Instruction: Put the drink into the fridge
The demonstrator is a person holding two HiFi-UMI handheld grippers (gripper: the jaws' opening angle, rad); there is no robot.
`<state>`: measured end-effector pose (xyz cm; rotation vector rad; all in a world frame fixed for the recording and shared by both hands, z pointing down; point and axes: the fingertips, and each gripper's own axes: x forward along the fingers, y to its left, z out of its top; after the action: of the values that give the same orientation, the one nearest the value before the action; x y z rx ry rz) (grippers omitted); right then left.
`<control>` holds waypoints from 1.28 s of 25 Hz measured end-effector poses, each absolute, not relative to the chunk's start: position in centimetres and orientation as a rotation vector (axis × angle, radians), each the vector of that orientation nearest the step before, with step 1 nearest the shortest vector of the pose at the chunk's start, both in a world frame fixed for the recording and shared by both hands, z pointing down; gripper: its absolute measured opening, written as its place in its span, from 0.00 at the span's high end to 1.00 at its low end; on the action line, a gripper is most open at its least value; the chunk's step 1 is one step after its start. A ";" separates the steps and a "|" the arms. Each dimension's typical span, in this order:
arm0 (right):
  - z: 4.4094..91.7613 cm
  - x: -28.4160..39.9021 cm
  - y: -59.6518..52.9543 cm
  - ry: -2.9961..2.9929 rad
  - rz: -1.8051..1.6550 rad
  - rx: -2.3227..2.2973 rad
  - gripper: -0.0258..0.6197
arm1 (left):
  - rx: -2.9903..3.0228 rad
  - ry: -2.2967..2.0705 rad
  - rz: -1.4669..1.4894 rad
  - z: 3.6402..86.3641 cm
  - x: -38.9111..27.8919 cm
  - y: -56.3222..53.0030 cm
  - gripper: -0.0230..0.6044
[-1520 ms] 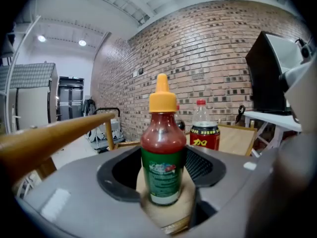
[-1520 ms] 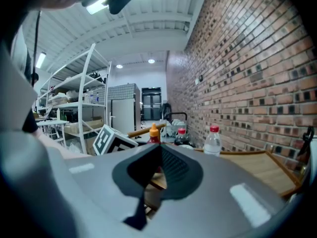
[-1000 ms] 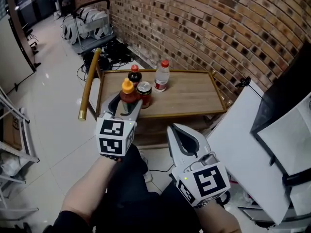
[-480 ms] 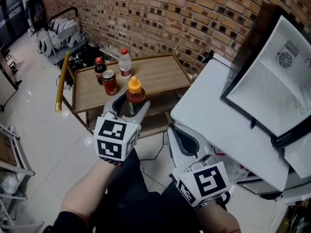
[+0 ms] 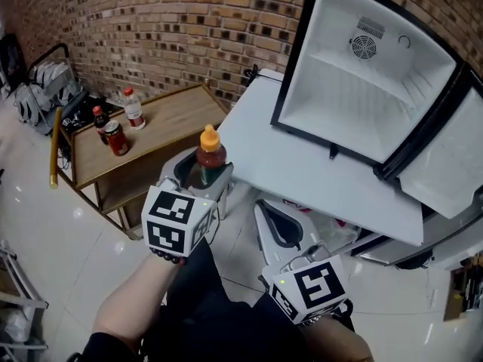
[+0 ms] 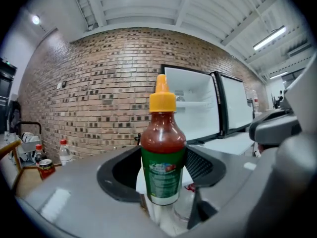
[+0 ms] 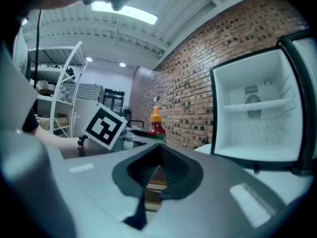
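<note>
Brick wall backs the tiled room. Left gripper is clamped on the drink, a red bottle with a yellow cap and green label, held upright in the air near the white counter. Right gripper, lower, has its jaws closed on nothing. Beyond the white counter the fridge stands open. Off left, a wooden counter carries a can and two bottles.

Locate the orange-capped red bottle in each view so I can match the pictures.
Head view: orange-capped bottle left of centre, clamped in the left gripper.
Left gripper view: dead centre, between the jaws.
Right gripper view: small, just left of centre.
Shared landmark: the open white fridge, right of the bottle in all three.
</note>
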<state>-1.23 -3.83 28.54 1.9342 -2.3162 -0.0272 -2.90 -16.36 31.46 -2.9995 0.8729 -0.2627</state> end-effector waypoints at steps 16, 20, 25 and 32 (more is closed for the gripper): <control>28.9 10.4 1.8 -2.159 0.029 2.179 0.96 | -3.057 0.455 -0.281 29.4 12.5 -9.1 0.52; 29.6 13.0 0.3 -2.157 0.062 2.195 0.96 | -3.055 0.426 -0.285 29.2 15.7 -10.6 0.52; 28.9 16.7 -1.6 -2.149 0.050 2.240 0.96 | -3.050 0.386 -0.305 29.0 19.6 -12.3 0.52; 27.9 20.4 -3.3 -2.110 0.011 2.290 0.96 | -3.050 0.337 -0.309 28.2 24.1 -14.7 0.52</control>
<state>20.38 -3.33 27.87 2.2895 -2.1097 0.0105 24.09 -14.67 28.20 -3.0501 0.3369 -0.3094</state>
